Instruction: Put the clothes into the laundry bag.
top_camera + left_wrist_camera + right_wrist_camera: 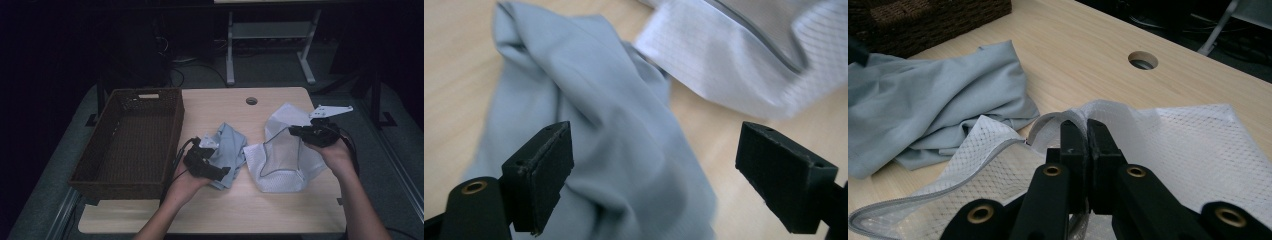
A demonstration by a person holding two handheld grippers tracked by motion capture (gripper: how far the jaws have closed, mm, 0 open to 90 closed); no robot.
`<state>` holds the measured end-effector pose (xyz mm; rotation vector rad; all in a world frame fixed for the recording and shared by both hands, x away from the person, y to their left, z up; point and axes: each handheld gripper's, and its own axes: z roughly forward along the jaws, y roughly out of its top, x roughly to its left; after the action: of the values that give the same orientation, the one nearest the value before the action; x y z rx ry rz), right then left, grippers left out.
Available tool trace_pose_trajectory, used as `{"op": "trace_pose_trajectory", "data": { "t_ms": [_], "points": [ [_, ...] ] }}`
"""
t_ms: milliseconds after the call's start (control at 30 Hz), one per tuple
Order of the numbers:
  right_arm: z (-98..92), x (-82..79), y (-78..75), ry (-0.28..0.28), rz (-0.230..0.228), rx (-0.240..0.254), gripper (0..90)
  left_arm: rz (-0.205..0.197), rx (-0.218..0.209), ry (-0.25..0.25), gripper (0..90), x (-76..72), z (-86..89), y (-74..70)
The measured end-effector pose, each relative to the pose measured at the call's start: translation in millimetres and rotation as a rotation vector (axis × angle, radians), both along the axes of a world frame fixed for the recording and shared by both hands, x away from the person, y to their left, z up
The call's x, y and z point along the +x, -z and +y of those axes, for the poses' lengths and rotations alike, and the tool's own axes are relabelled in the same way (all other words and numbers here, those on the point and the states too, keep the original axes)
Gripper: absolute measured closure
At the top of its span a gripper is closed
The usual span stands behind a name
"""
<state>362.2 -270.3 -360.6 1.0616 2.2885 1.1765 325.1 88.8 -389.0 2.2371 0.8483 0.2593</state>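
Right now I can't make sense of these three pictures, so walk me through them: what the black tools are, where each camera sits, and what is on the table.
A person sits at a wooden table with a hand-held two-jaw gripper in each hand. The high view looks down from above. The other two pictures come from cameras riding on the grippers, looking along their black jaws.

On the table lie a grey cloth and a white mesh laundry bag, with a brown wicker basket at the left.

The right gripper is shut on the bag's rim, holding it open. The left gripper is open, jaws wide apart above the grey cloth, gripping nothing.
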Motion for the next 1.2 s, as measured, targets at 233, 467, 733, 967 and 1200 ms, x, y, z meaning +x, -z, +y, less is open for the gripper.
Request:
{"op": "trace_pose_trajectory", "data": {
  "t_ms": [233, 467, 733, 967, 1200],
  "points": [
    [0.2, -0.6, 0.0, -0.005, 0.003, -0.003, 87.1, 0.012, 0.03, -0.008, 10.5, 39.5, -12.0, 2.7],
    [-0.6, -0.7, 0.2, -0.003, 0.005, -0.001, 87.1, 0.041, 0.042, 0.003, 10.4, 66.7, -16.9, 16.1],
    [-2.1, 0.1, 0.6, -0.001, 0.007, 0.0, 87.1, 0.104, 0.068, 0.032, 10.5, 80.0, -18.3, 40.0],
    [-2.2, 0.0, 0.9, 0.0, 0.011, -0.002, 87.2, 0.141, 0.069, 0.039, 10.4, 85.6, -16.9, 56.3],
    [0.4, 0.0, 1.8, -0.003, 0.013, -0.013, 87.1, 0.155, 0.105, 0.072, 9.9, 83.9, -20.4, 65.8]
  ]
}}
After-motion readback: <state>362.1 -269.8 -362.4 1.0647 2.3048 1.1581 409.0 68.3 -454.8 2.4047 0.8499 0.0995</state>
